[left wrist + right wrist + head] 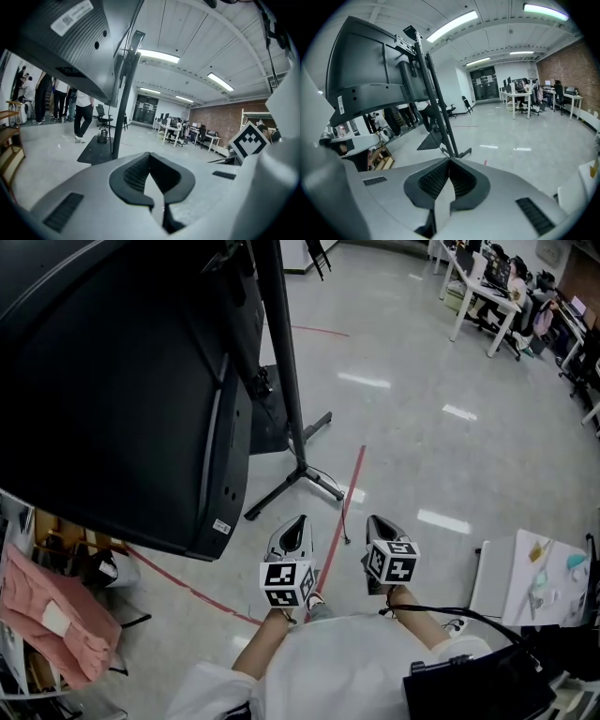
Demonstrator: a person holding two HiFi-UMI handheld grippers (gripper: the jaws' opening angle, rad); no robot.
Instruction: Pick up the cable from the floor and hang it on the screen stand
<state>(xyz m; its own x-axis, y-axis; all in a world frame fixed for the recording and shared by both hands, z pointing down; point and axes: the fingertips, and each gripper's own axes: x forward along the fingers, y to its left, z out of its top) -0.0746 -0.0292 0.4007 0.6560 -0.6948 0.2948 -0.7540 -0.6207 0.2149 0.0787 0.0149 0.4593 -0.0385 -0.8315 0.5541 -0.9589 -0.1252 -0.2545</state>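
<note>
While the cable (343,514) lies on the floor (431,427) beside the foot of the screen stand (284,371), along the red tape (354,474), your holdings:
- left tongs (301,520): closed, empty
- right tongs (373,519): closed, empty
- both carried close before you, probably because pickup is not yet begun

Only the head view shows the cable; both gripper views give stand and room

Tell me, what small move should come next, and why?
Probably reach the right gripper down toward the thin black cable on the floor: its jaws are shut on nothing, and the cable's end lies just ahead beside the red tape.
</note>
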